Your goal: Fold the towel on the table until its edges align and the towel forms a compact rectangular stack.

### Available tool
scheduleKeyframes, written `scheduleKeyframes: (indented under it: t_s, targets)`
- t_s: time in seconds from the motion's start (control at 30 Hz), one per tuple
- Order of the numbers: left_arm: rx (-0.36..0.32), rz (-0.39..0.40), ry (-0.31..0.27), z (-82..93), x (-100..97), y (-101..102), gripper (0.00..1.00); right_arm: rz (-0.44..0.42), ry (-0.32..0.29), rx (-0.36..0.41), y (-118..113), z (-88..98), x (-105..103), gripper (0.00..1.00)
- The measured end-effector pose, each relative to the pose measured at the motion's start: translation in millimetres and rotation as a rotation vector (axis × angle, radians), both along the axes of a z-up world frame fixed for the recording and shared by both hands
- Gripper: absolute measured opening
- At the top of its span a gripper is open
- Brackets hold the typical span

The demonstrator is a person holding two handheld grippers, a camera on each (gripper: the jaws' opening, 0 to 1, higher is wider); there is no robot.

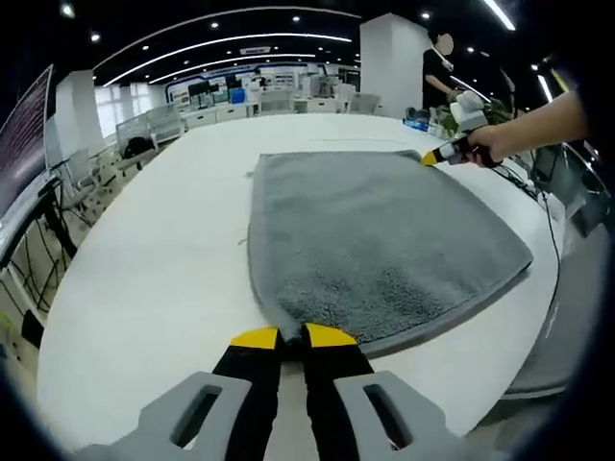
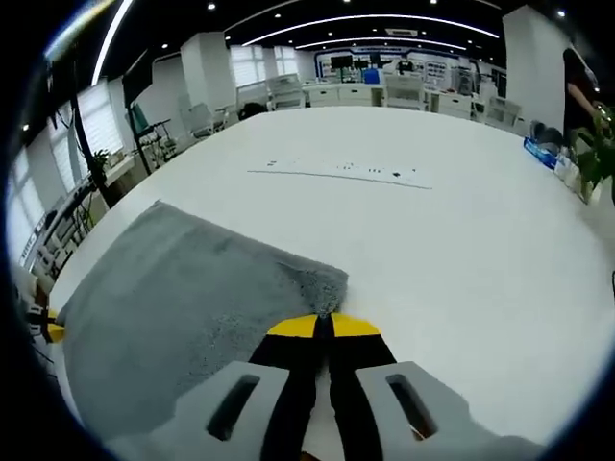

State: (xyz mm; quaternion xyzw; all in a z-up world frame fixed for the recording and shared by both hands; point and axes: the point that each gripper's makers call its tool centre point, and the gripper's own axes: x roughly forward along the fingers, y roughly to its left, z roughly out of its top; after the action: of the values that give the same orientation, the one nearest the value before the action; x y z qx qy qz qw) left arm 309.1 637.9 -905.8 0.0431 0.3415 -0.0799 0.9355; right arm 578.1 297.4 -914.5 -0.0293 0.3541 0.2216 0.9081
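Observation:
A grey towel [image 1: 375, 235] lies spread flat on the white table [image 1: 144, 279]. My left gripper [image 1: 291, 335] is shut on the towel's near corner. The other gripper [image 1: 444, 152], held by a person's hand, pinches the towel's far corner. In the right gripper view the grey towel [image 2: 173, 307] stretches away to the left, and my right gripper [image 2: 323, 325] is shut on its corner. The left gripper's yellow tip [image 2: 53, 332] shows at the towel's far left edge.
A person [image 1: 437, 72] stands beyond the table. A blue item [image 2: 540, 149] and a green plant [image 2: 596, 154] sit at the table's right edge. Desks and chairs [image 1: 154, 125] fill the room behind. A thin line of small marks [image 2: 346, 171] crosses the table.

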Motion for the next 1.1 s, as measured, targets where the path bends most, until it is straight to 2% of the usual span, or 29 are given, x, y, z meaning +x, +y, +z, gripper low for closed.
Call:
scheduleKeyframes:
  t_s: [0.13,0.2,0.53,0.67,0.73,0.87,0.97,1.1]
  targets:
    - [-0.023,-0.017,0.015,-1.5,-7.2,-31.1,0.08,-0.016,0.010,0.000,-29.7,0.2,-6.7,0.00]
    - [-0.094,-0.036,0.036,-4.3,-12.5,-48.3,0.08,-0.015,0.009,-0.010,-41.1,0.6,-9.4,0.00]
    - [-0.041,-0.061,0.065,-6.7,-22.3,-109.2,0.08,0.038,0.011,-0.025,-93.3,-0.5,-9.2,0.00]
    - [-0.009,-0.066,0.068,-5.1,-21.6,-126.6,0.08,0.071,-0.006,-0.030,-109.3,-0.6,-5.6,0.00]
    - [-0.003,-0.103,0.078,-3.0,-21.8,-134.8,0.08,0.076,-0.009,-0.030,-115.0,-0.8,-3.7,0.00]
    - [-0.007,-0.124,0.103,-1.5,-21.5,-140.3,0.08,0.105,-0.022,-0.028,-123.5,-0.5,-1.5,0.01]
    - [0.047,-0.183,0.108,-0.7,-21.2,-146.8,0.07,0.122,-0.050,-0.017,-123.7,-0.1,-1.8,0.01]
    - [0.077,-0.217,0.123,-0.5,-21.2,-147.2,0.07,0.126,-0.064,0.005,-123.8,-0.6,-1.1,0.01]
